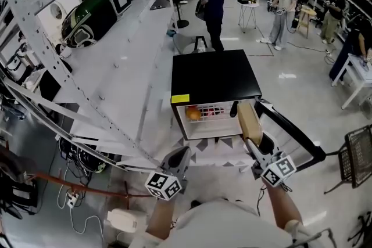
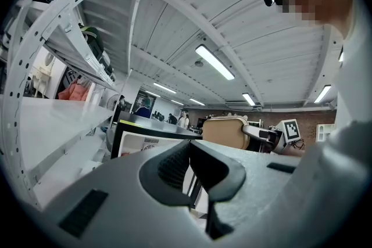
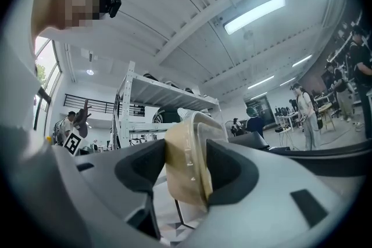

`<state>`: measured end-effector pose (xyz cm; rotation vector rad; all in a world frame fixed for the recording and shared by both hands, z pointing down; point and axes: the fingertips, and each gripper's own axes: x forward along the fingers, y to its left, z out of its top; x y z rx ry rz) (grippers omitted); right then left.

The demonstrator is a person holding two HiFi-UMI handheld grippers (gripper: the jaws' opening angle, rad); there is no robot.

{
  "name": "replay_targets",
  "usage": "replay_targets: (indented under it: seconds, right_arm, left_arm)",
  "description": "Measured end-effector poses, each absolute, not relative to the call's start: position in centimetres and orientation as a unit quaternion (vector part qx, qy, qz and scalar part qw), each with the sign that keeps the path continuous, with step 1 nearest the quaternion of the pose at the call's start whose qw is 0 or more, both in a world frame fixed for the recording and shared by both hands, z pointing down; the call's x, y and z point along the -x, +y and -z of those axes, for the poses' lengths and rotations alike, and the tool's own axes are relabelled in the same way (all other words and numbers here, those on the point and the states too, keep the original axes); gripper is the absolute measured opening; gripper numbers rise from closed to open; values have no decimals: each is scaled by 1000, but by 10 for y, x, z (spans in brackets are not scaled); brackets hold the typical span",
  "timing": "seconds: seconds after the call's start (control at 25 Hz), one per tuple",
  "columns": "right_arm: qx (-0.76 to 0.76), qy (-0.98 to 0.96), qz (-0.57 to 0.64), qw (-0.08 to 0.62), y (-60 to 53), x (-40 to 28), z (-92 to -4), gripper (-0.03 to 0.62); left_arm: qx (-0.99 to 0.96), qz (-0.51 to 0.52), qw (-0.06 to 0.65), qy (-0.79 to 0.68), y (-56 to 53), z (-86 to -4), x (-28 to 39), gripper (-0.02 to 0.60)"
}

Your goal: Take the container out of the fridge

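A small black fridge stands on the floor with its door swung open to the right. My right gripper is shut on a tan lidded container, held just outside the fridge's opening at its right side. In the right gripper view the container sits clamped on edge between the two pads of that gripper. An orange item lies on the fridge's shelf. My left gripper hangs in front of the fridge, jaws shut on nothing. The left gripper view shows the container off to its right.
White metal shelving with appliances runs along the left, its diagonal braces close to my left gripper. Cables and a power strip lie on the floor below. A wire basket stands at the right. Several people stand farther back.
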<state>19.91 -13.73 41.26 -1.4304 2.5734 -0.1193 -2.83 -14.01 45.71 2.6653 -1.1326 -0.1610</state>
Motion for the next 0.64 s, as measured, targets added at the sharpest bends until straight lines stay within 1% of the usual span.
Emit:
replay_targets:
  seconds: [0.64]
  right_arm:
    - [482, 872, 34, 80, -145, -190, -416, 230]
  left_arm:
    - [-916, 51, 115, -381, -147, -457, 28, 5]
